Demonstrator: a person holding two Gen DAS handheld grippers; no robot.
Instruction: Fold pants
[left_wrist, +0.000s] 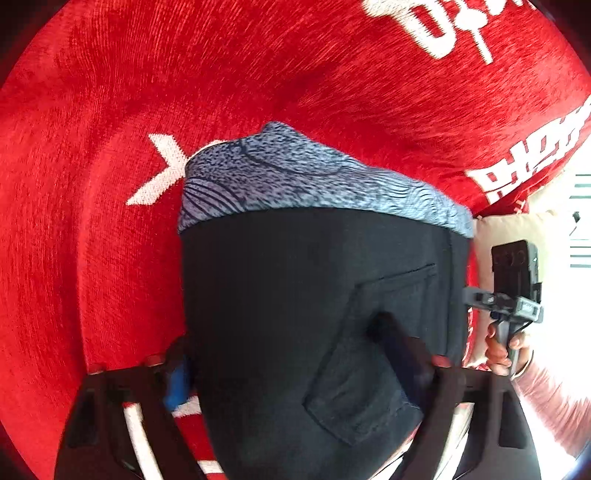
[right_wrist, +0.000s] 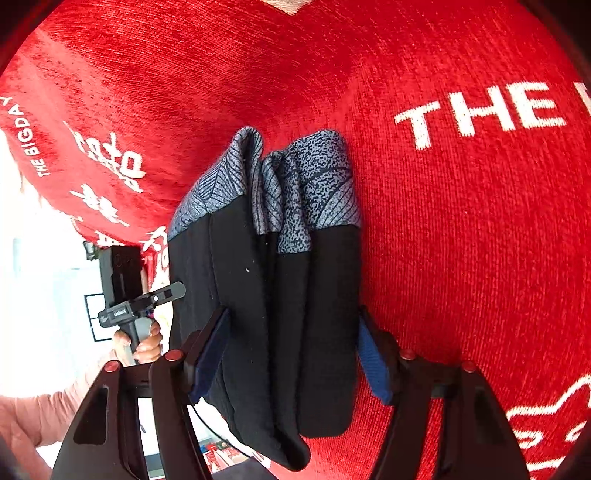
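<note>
The pants (left_wrist: 295, 288) are folded into a thick bundle, black with a blue-grey patterned band (left_wrist: 295, 173) at the far end. In the left wrist view the bundle fills the gap of my left gripper (left_wrist: 288, 354), whose blue pads press on its two sides. The right wrist view shows the same bundle (right_wrist: 266, 295) edge-on, in several layers, with my right gripper (right_wrist: 291, 332) shut on it from both flanks. Each view also shows the other gripper's handle in a hand (left_wrist: 502, 343) (right_wrist: 142, 341). Whether the bundle rests on the red cover I cannot tell.
A red plush cover (left_wrist: 110, 221) with white lettering (right_wrist: 480, 110) spreads under and around the pants. A beige cushion (left_wrist: 517, 229) lies past its right edge in the left wrist view. Beyond the cover's edge is a bright room (right_wrist: 44, 295). A pink sleeve (left_wrist: 546, 398) is at the lower right.
</note>
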